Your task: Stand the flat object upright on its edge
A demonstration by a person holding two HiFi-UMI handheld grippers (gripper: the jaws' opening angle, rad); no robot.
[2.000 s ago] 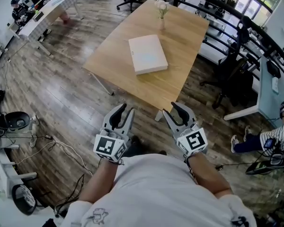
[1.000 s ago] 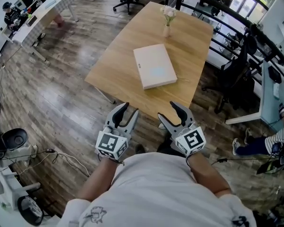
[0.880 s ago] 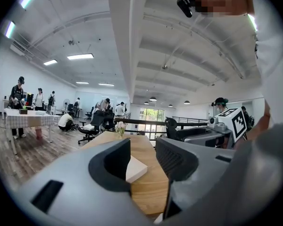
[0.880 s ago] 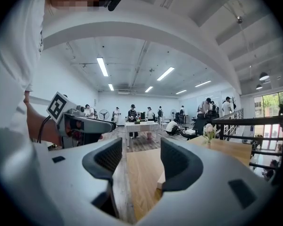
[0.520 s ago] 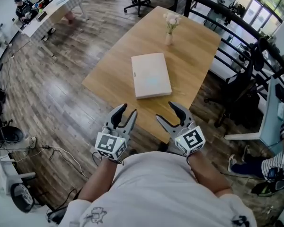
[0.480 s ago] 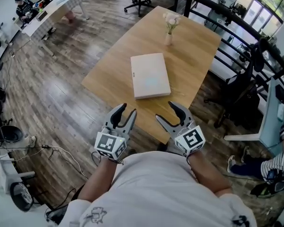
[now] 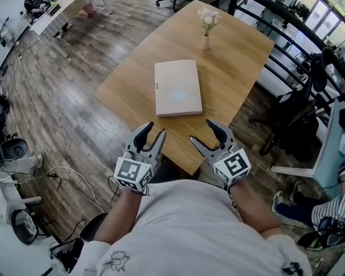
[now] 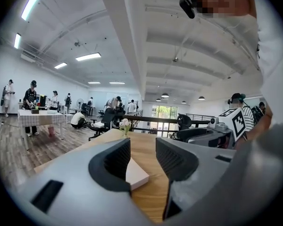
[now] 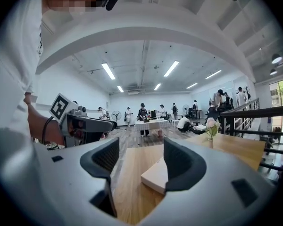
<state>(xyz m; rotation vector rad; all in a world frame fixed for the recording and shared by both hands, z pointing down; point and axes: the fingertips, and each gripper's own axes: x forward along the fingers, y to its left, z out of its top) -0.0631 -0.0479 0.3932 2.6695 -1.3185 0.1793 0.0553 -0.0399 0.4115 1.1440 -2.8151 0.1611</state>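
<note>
Flat box (image 7: 177,88) is lying flat on its big face, roughly mid surface (image 7: 241,45), w/ a small flower vase (image 7: 206,30) further back toward the far end. Nothing is touching the box yet, so imo this is the approach step and the actual tipping-up hasn't begun.

Left gripper (image 7: 153,132): jaws partway apart, nothing between them. In its own view the box (image 8: 136,172) just shows past the jaws, well ahead. Right gripper (image 7: 202,132): jaws have just been opening and now stand wide, also empty, and the box (image 9: 156,175) sits out in front of them, not in the gap.

Pose-wise, both grippers are held side by side in front of the person's body at the near edge of the surface. They point about level toward the box, marker cubes facing up.

Next move, my guess: reach in over the surface and get one pair of jaws on a long edge of the box to lift that side. The other gripper can brace the opposite edge so it pivots instead of sliding. The box looks thin, so balancing it on edge prob needs a slow release.
</note>
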